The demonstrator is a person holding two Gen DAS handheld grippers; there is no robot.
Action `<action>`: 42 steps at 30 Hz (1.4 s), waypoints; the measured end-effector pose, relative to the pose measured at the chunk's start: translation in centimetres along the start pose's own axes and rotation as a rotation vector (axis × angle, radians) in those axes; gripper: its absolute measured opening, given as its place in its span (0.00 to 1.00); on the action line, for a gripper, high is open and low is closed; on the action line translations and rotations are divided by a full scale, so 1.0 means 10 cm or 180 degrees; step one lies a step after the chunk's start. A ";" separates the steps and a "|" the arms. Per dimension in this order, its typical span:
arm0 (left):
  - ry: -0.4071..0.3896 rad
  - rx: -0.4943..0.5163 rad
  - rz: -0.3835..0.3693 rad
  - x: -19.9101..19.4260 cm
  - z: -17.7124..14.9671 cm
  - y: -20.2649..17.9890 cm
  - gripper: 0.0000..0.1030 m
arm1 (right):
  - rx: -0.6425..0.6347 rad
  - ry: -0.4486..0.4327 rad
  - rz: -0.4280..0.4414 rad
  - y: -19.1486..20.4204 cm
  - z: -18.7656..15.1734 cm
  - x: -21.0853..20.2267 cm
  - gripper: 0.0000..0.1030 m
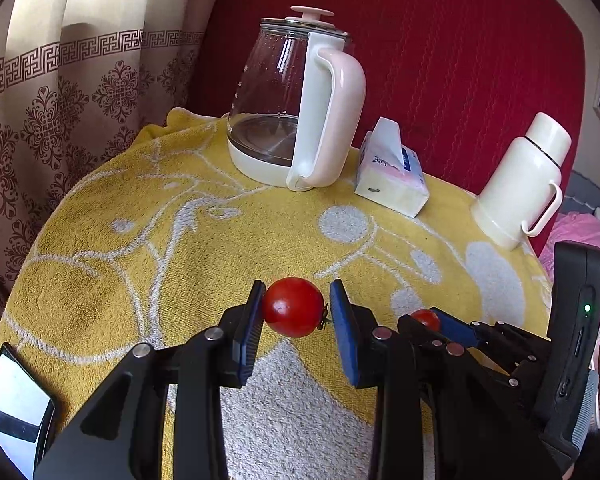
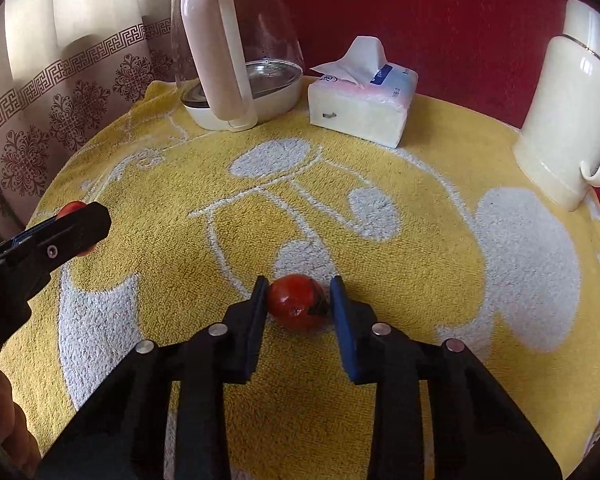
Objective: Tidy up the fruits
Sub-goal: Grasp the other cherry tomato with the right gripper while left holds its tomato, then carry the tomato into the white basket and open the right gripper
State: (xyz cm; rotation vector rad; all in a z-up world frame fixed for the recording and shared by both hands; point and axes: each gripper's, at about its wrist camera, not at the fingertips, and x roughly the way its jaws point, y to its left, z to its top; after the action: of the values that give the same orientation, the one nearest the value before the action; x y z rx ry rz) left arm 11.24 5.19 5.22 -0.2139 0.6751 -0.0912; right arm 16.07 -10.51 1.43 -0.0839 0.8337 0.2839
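left gripper (image 1: 294, 308) squeezed a red tomato (image 1: 293, 306) | right gripper (image 2: 299, 304) squeezed another tomato (image 2: 298, 302) on yellow towel (image 2: 420, 288) | both mid-towel, far from edges

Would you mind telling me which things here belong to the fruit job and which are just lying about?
Job: tomato in left gripper; second tomato in right gripper.

Lying about: glass kettle, tissue pack, cream flask, phone, yellow towel.
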 end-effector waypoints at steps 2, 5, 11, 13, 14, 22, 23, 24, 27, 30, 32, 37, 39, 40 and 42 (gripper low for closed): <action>0.0002 0.0012 -0.0015 -0.01 -0.01 -0.02 0.32 | 0.0024 0.0005 0.0016 -0.02 -0.04 -0.04 0.28; -0.0005 0.0048 -0.0036 -0.02 -0.02 -0.05 0.32 | 0.0078 -0.0024 0.0032 -0.05 -0.10 -0.12 0.28; -0.0039 0.0100 -0.0119 -0.06 -0.04 -0.12 0.32 | 0.0155 -0.0075 0.0040 -0.09 -0.24 -0.33 0.28; -0.0051 0.0118 -0.0160 -0.08 -0.04 -0.15 0.32 | 0.0182 -0.0096 0.0044 -0.11 -0.30 -0.41 0.28; -0.0056 0.0135 -0.0178 -0.09 -0.05 -0.17 0.32 | 0.0198 -0.0114 0.0047 -0.12 -0.34 -0.46 0.28; -0.0081 0.0328 -0.0302 -0.15 -0.11 -0.38 0.32 | 0.0370 -0.0252 -0.0028 -0.33 -0.57 -0.90 0.28; -0.0081 0.0342 -0.0311 -0.15 -0.11 -0.39 0.32 | 0.0407 -0.0279 -0.0048 -0.37 -0.59 -0.96 0.28; -0.0078 0.0353 -0.0321 -0.15 -0.12 -0.41 0.32 | 0.0446 -0.0304 -0.0066 -0.42 -0.62 -1.02 0.28; -0.0051 0.0375 -0.0383 -0.16 -0.14 -0.46 0.32 | 0.0533 -0.0377 -0.0139 -0.55 -0.68 -1.19 0.28; -0.0028 0.0419 -0.0448 -0.17 -0.18 -0.52 0.32 | 0.0618 -0.0441 -0.0227 -0.69 -0.76 -1.34 0.28; -0.0033 0.0470 -0.0472 -0.19 -0.20 -0.57 0.32 | 0.0693 -0.0473 -0.0286 -0.80 -0.81 -1.44 0.28; -0.0038 0.0548 -0.0526 -0.23 -0.23 -0.67 0.32 | 0.0944 -0.0551 -0.0458 -1.15 -0.95 -1.67 0.28; -0.0039 0.0562 -0.0537 -0.24 -0.24 -0.69 0.32 | 0.1100 -0.0573 -0.0514 -1.34 -1.00 -1.76 0.28; -0.0040 0.0569 -0.0542 -0.24 -0.25 -0.70 0.32 | 0.1100 -0.0573 -0.0514 -1.34 -1.00 -1.76 0.28; -0.0035 0.0585 -0.0558 -0.25 -0.26 -0.72 0.32 | 0.1317 -0.0599 -0.0609 -1.60 -1.09 -1.89 0.28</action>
State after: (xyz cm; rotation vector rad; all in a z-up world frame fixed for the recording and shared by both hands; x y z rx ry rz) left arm 7.52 -1.90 6.37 -0.0964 0.6321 -0.3185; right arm 0.71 -31.98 7.54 0.2458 0.6772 -0.0637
